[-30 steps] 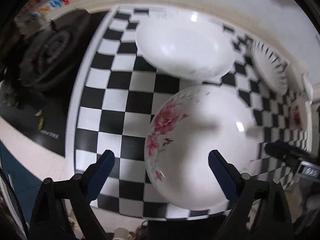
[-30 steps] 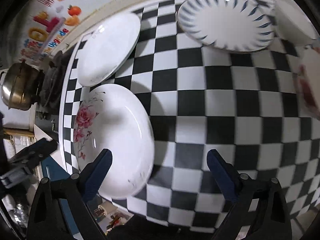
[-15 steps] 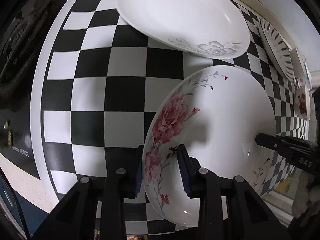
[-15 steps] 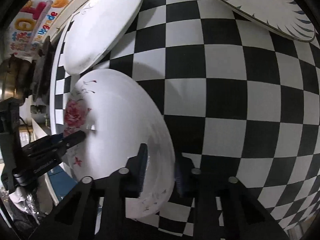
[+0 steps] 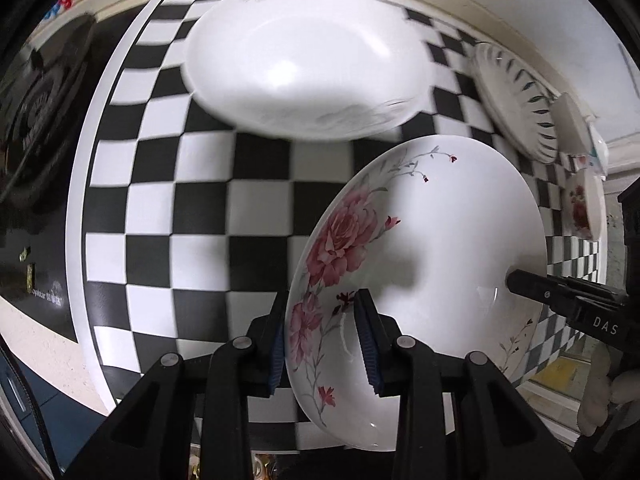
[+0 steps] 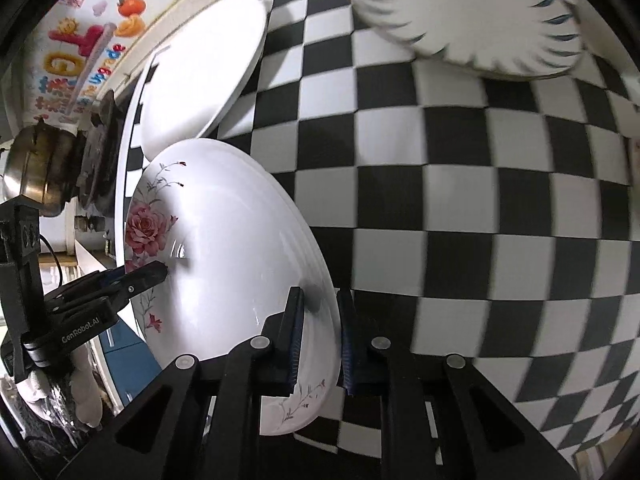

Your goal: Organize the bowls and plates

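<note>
Left gripper and right gripper each clamp the rose plate rim. Plain white plate lies just beyond it; striped plate farther off on the checkered cloth.

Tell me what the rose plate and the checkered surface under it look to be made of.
Rose plate: likely glazed ceramic or porcelain; glossy white with sharp highlights and a printed flower. Checkered surface: smooth printed covering, perhaps vinyl or tile; material unclear.

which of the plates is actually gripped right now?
The pink-rose plate: the left gripper and right gripper each clamp opposite rims. The plain white plate and the blue-dash plate lie untouched on the checkered counter.
</note>
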Demonstrator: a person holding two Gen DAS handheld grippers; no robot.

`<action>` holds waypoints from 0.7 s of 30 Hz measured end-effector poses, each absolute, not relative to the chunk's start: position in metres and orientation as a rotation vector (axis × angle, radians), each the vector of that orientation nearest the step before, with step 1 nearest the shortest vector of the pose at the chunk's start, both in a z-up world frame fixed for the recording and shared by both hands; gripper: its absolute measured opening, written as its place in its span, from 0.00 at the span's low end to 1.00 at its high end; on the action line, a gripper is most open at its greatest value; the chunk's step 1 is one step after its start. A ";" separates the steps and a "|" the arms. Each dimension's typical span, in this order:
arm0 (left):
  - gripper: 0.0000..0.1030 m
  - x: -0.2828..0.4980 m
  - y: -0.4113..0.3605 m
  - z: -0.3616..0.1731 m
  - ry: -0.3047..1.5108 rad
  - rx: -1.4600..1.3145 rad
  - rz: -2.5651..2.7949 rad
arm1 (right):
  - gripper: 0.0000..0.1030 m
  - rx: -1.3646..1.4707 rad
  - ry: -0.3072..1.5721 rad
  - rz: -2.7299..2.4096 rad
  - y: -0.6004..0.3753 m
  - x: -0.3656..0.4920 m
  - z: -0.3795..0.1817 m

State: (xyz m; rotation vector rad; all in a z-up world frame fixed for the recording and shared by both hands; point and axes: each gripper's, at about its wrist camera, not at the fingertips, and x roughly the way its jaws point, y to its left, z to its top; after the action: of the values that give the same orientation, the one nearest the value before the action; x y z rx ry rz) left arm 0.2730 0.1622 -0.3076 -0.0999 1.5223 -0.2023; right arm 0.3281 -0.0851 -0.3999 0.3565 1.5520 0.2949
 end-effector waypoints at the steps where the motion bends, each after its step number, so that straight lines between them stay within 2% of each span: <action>1: 0.28 0.272 0.158 -0.303 1.513 -0.095 -0.211 | 0.18 0.360 1.543 0.289 -0.093 0.326 -0.395; 10: 0.28 0.291 0.096 -0.299 1.476 -0.045 -0.305 | 0.18 0.406 1.480 0.226 -0.177 0.309 -0.362; 21: 0.28 0.299 0.029 -0.329 1.529 0.023 -0.347 | 0.18 0.464 1.485 0.154 -0.230 0.297 -0.385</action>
State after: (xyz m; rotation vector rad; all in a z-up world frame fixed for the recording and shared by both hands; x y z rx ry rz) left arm 0.2993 0.0289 -0.3287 0.0228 1.5291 -0.3473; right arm 0.2972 -0.2296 -0.3846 0.4644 1.4852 0.1537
